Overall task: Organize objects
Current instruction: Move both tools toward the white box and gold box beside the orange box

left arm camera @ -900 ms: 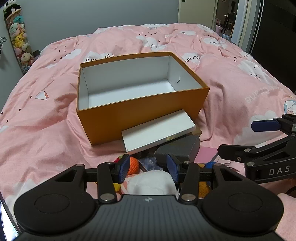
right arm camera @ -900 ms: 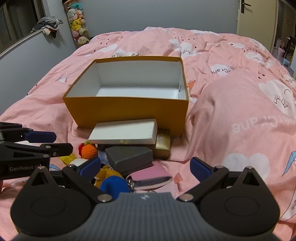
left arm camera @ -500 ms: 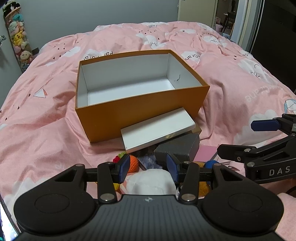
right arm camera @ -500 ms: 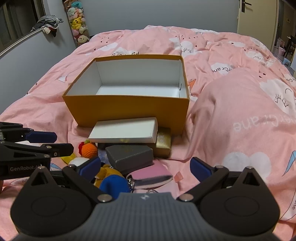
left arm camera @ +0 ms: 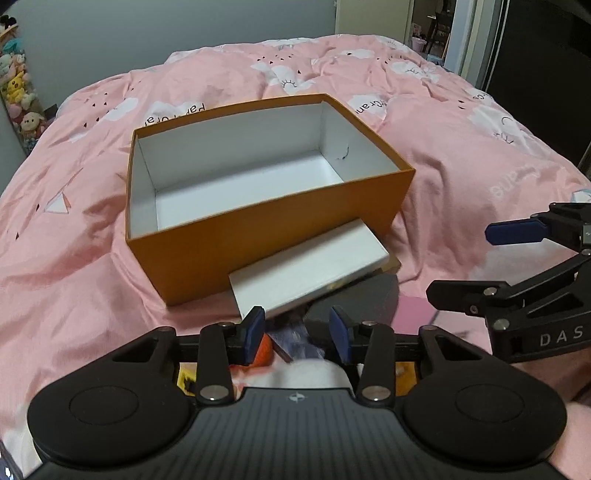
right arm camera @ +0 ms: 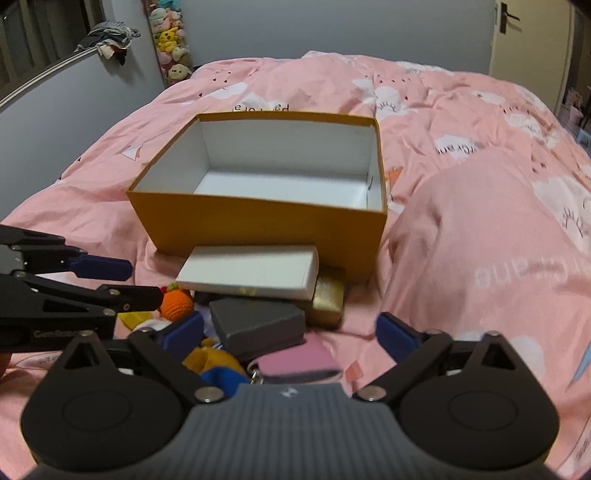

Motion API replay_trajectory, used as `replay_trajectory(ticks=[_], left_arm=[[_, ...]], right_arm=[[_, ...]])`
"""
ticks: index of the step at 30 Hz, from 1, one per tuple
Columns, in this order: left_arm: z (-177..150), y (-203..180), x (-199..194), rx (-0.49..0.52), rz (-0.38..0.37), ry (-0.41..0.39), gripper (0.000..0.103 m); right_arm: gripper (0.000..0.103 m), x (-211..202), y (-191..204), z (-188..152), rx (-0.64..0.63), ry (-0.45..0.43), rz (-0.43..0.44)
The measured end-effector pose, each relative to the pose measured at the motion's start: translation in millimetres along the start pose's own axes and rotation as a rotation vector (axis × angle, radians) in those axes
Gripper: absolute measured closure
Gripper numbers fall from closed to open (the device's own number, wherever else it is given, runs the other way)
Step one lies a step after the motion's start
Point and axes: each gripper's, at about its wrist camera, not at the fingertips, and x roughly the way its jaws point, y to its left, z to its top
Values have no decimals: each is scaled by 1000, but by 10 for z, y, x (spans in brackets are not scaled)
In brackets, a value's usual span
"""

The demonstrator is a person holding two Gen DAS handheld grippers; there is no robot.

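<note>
An orange box (left arm camera: pixel 258 251), open with a bare white inside, stands on the pink bed. A flat white box (left arm camera: pixel 310 269) leans at its front wall. Nearer me lies a pile: a grey box (right arm camera: pixel 258 321), a gold box (right arm camera: pixel 327 299), a pink pouch (right arm camera: pixel 295 363), an orange crochet toy (right arm camera: pixel 177 304), yellow (right arm camera: pixel 210 360) and blue (right arm camera: pixel 221 376) soft toys, and a white soft thing (left arm camera: pixel 306 373). My left gripper (left arm camera: pixel 297 332) hovers open over the pile's left side, nothing between its pads. My right gripper (right arm camera: pixel 290 330) stands wide open above the pink pouch and grey box.
The pink duvet (right arm camera: pixel 480 240) rises in a hump right of the box. Plush toys (right arm camera: pixel 170 44) hang in the far corner by a grey wall, with clothes (right arm camera: pixel 107 37) on a rail. A doorway (left arm camera: pixel 424 33) and a dark wardrobe (left arm camera: pixel 535 74) lie beyond the bed.
Both grippers have edged forward toward the orange box, which looks slightly larger. The pile has slipped lower under the gripper bodies. Neither gripper's jaws have visibly changed.
</note>
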Motion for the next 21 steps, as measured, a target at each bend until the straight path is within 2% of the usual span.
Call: replay_trajectory(ticks=[3, 6, 15, 19, 21], left_arm=[[59, 12, 114, 17, 1, -9, 58], [106, 47, 242, 21, -4, 6, 61], [162, 138, 464, 49, 11, 23, 61], [169, 199, 549, 46, 10, 31, 61], [164, 216, 601, 43, 5, 44, 61]], right_arm=[[17, 133, -44, 85, -13, 18, 12], [27, 320, -86, 167, -30, 57, 32], [40, 773, -80, 334, -82, 113, 78], [51, 938, -51, 350, -98, 145, 104], [51, 1008, -45, 340, -107, 155, 106]])
